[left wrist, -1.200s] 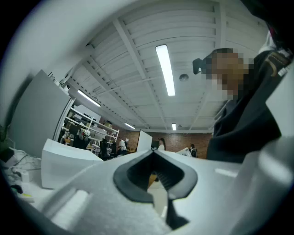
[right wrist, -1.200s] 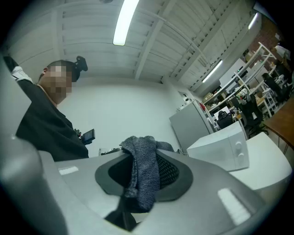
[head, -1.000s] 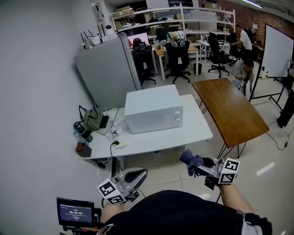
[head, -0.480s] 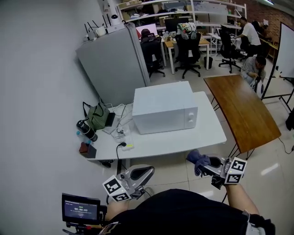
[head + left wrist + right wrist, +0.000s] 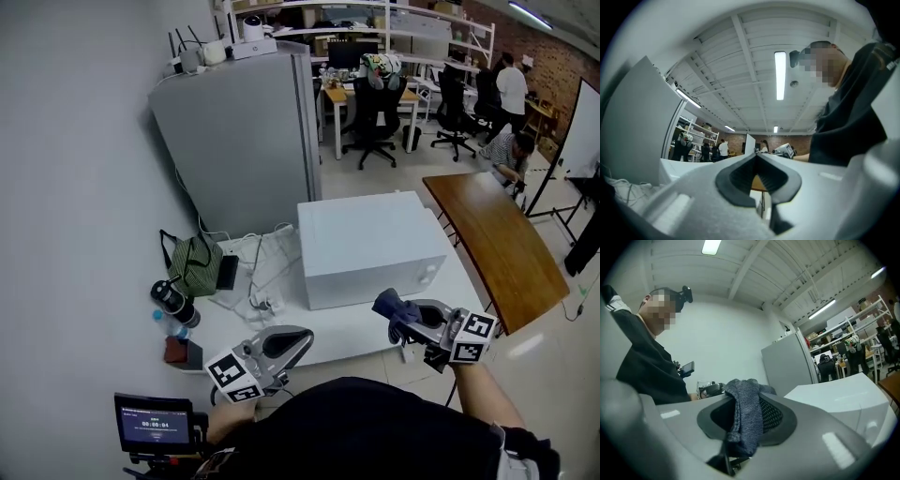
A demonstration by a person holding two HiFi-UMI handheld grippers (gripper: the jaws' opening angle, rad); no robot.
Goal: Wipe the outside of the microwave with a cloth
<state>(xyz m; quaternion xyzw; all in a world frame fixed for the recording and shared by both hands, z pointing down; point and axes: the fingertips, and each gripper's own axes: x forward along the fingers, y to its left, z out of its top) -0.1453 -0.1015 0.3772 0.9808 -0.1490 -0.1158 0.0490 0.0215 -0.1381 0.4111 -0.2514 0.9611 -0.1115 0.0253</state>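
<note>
A white microwave (image 5: 370, 248) stands on a white table (image 5: 323, 331), its door and knobs facing right. My right gripper (image 5: 398, 317) hovers just in front of the microwave's near right corner, shut on a blue-grey cloth (image 5: 392, 307). In the right gripper view the cloth (image 5: 746, 411) hangs bunched between the jaws, with the microwave (image 5: 843, 394) to the right. My left gripper (image 5: 298, 341) is low at the table's near edge, shut with nothing in it; its own view shows the jaws (image 5: 758, 159) closed together.
Left on the table lie a green bag (image 5: 195, 263), a dark bottle (image 5: 171, 302), cables and a power strip (image 5: 258, 302). A grey partition (image 5: 239, 141) stands behind. A wooden table (image 5: 497, 244) sits to the right. A small screen (image 5: 153, 427) is at lower left.
The view has closed in on the microwave and table. My right gripper with the cloth has come forward and up to the microwave's near corner. The left gripper has risen to the table edge.
</note>
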